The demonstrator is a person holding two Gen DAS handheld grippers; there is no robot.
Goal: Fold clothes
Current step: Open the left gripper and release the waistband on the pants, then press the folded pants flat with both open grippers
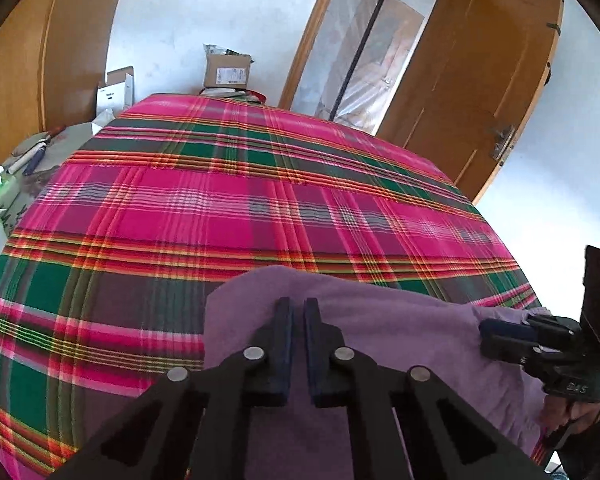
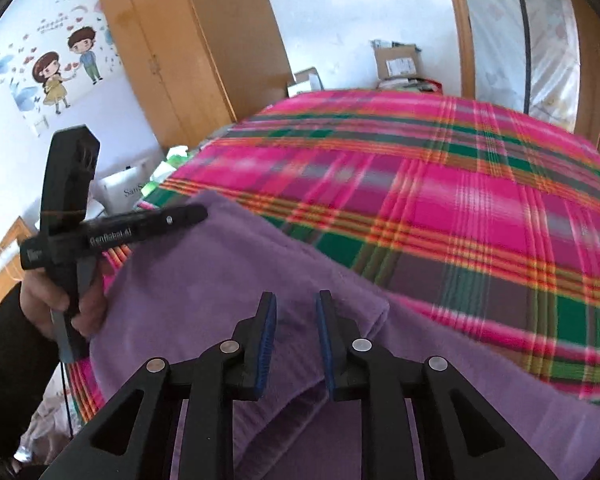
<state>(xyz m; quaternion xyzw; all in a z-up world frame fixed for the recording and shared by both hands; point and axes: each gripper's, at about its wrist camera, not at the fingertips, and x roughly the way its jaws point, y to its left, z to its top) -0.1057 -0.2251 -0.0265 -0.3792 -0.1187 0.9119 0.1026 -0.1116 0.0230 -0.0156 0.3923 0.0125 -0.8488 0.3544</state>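
Below, purple garment [image 2: 204, 280] under both tongs: left tongs [image 1: 299, 308] nearly together, right tongs [image 2: 296, 304] apart

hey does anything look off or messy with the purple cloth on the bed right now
Nothing looks damaged or spilled. The soft purple fleece garment lies partly folded on the pink and green plaid bedspread, with one layered fold under the right gripper.

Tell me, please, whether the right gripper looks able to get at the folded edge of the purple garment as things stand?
Probably yes. The right gripper hangs open just above the purple garment, with the folded edge right beside its fingertips and nothing between. The left gripper sits off at the far corner, clear of the way.
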